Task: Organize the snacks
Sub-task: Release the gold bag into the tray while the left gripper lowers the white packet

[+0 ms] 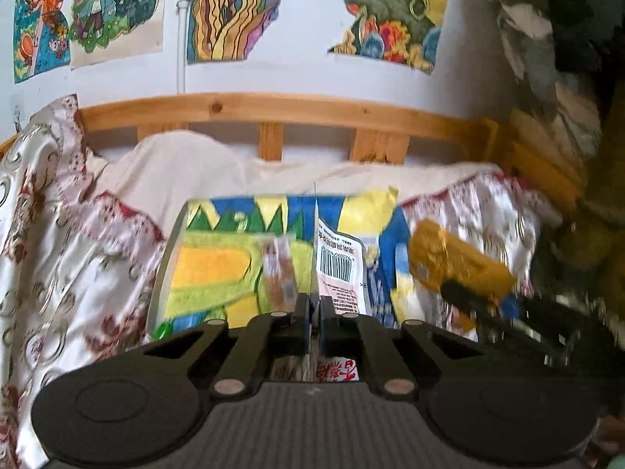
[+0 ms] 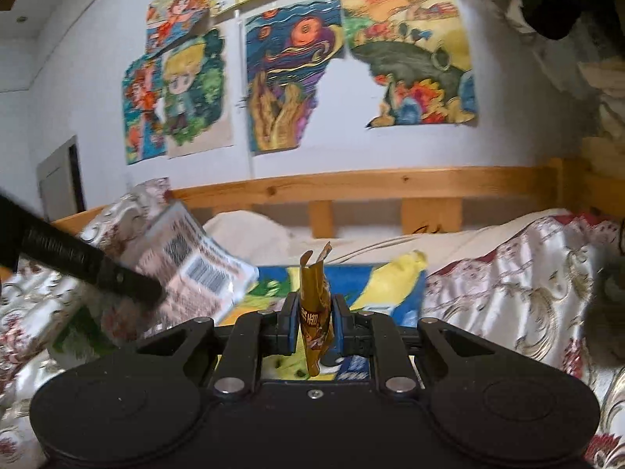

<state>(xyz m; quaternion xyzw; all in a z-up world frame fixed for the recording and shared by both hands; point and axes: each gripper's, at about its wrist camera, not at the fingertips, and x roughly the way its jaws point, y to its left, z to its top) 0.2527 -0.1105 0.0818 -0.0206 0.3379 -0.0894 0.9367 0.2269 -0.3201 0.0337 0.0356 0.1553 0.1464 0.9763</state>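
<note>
My left gripper (image 1: 315, 314) is shut on a pink-and-white snack packet (image 1: 340, 269) with a barcode, held edge-on above a colourful painted board (image 1: 218, 265). The same packet (image 2: 195, 273) shows in the right wrist view at the left, held by the left gripper's black fingers (image 2: 129, 281). My right gripper (image 2: 315, 324) is shut on a golden-brown snack packet (image 2: 314, 312), held upright over the board (image 2: 371, 277). That golden packet (image 1: 457, 262) and the right gripper's fingers (image 1: 465, 297) also show at the right of the left wrist view.
The board lies on a bed with a floral satin cover (image 1: 58, 242) and a cream sheet (image 1: 187, 168). A wooden bed rail (image 1: 273, 111) runs behind it. Drawings hang on the wall (image 2: 285, 90). Piled clothes (image 1: 554, 58) stand at the right.
</note>
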